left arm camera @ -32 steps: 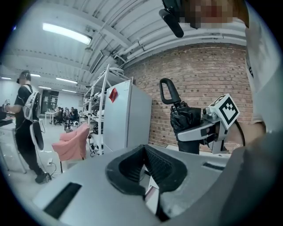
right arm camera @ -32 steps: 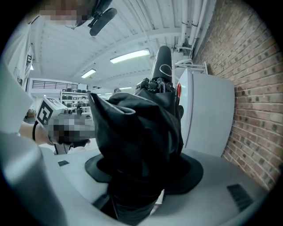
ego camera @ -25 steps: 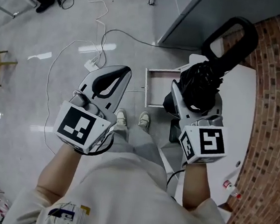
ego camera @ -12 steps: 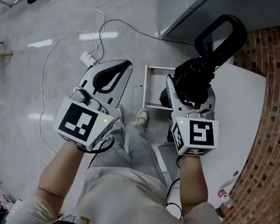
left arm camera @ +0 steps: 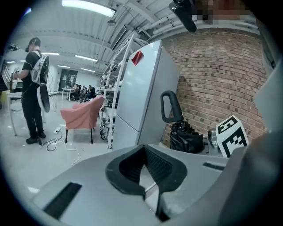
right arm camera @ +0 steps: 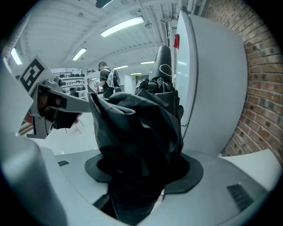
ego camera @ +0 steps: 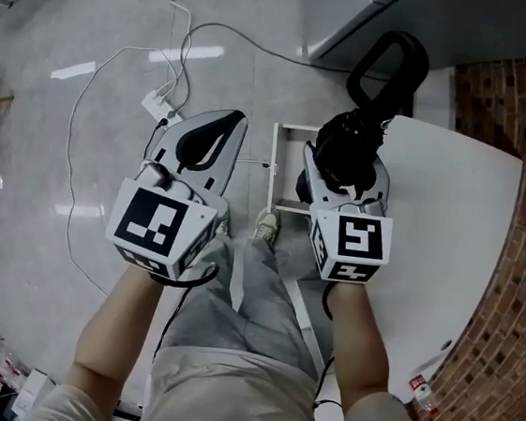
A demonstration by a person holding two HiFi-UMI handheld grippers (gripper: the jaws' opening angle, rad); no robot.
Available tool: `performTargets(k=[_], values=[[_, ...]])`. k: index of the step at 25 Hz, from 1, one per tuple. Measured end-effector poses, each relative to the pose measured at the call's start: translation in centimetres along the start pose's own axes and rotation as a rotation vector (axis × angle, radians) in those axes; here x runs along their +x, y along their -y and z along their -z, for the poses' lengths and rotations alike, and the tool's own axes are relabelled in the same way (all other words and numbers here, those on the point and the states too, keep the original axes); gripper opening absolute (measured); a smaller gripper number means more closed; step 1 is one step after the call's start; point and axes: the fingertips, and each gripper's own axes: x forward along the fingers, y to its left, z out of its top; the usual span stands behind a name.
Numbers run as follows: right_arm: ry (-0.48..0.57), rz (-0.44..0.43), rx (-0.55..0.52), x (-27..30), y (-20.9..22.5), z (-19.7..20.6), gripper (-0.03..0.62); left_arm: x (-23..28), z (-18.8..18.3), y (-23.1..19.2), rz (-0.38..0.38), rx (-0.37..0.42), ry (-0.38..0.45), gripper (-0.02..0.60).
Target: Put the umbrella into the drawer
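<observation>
One folded black umbrella [ego camera: 356, 135] sits clamped in your right gripper [ego camera: 344, 178], upper centre of the head view, just right of the open drawer [ego camera: 274, 159]. It looks light, with soft, probably slippery fabric, so grip its stiff core. Your left gripper [ego camera: 238, 122] is closed and empty.

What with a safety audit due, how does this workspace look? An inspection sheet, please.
Surface: white table, against the brick wall.
Job's things: black folded umbrella; white drawer, open.
Clutter: small bottle-like thing at the table's near edge, too small to tell.
Grippers: right gripper shut on the umbrella; left gripper shut, nothing in it.
Cables: white cable and power strip on the floor.
Surroundings: white cabinet, pink chair, person standing.
</observation>
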Motion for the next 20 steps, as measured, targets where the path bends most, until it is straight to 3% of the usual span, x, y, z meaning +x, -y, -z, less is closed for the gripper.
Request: performTargets(k=[11,20], values=[[-0.152,0.016,0.019,8.1,1.0,13.6,0.285,6.7,9.9,-1.5,0.026,-0.095,-0.005,0.009],[-0.257,-0.009,0.025,13.0,0.1,24.2,0.285,10.5,19.4,-3.4,-0.014,-0.148,-0.044,0.009]])
